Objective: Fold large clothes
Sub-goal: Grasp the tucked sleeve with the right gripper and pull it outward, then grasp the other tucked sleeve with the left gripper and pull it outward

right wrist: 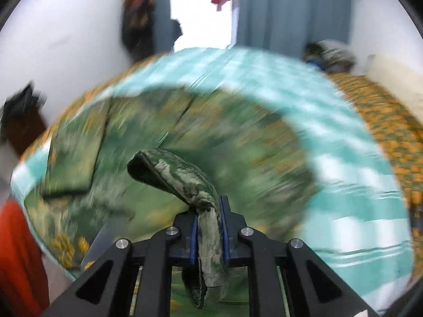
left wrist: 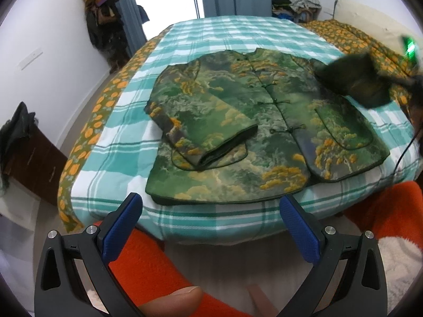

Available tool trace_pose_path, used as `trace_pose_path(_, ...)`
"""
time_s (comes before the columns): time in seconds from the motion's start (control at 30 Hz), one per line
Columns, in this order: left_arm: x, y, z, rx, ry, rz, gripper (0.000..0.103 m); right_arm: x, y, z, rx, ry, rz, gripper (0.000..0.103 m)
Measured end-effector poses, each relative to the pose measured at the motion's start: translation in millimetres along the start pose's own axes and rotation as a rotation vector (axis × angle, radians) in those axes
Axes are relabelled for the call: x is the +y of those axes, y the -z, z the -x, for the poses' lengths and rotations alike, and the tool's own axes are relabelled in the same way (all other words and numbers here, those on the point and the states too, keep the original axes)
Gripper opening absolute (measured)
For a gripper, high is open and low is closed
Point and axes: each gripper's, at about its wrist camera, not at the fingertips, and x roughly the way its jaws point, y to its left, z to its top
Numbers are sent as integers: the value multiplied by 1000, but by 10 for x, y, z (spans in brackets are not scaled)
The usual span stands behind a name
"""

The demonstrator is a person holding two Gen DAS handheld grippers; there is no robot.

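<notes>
Right gripper (right wrist: 209,227): jaws are clamping a sleeve cuff (right wrist: 182,182) of the green printed jacket (left wrist: 238,132). Left gripper (left wrist: 211,227): jaws are standing wide, released, touching nothing. Jacket is lying front-up on the checked bed (left wrist: 224,34), other sleeve (left wrist: 206,134) folded across its front.

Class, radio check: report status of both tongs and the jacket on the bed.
Left tongs open, empty, at bed's near edge. Right tongs shut on the jacket's sleeve cuff. Jacket flat on checked blanket, other sleeve folded in. Nothing in the way.
</notes>
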Motion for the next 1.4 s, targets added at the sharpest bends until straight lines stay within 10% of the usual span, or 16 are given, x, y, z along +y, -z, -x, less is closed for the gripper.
trace_pose_path(0.13,-3,-61,-47,-53,-5,-21,103,-1012,-271,623,-124,346,-54,15)
trace_pose_path(0.2,-23,-101,-116,-85,-42,-67,103,-1521,-311,888,-159,645,-66,33)
trace_pose_path(0.3,-39,-183,-259,-121,-117,-162,103,-1824,-180,1224,-197,786,-127,53)
trace_pose_path(0.83,-133,-621,-1951,123,-17,-465,101,467,1367,965,-7,71,-134,54)
trace_pose_path(0.87,-135,-612,-2013,131,-7,-464,95,546,1361,956,-5,41,-125,54)
trace_pose_path(0.93,-75,-635,-2046,148,51,-420,26,657,1351,961,4,9,-93,54)
trace_pose_path(1.0,64,-725,-1980,149,54,-336,11,653,1357,992,0,17,-76,54)
trace_pose_path(1.2,1461,-1271,-1297,-11,-8,53,14,374,1304,1102,-21,50,-123,54)
trace_pose_path(1.33,3069,-1284,-963,-66,-279,475,68,14,1254,988,-15,112,-162,54)
trace_pose_path(1.4,3590,-1033,-750,-89,-420,629,75,-219,1238,882,2,125,-212,54)
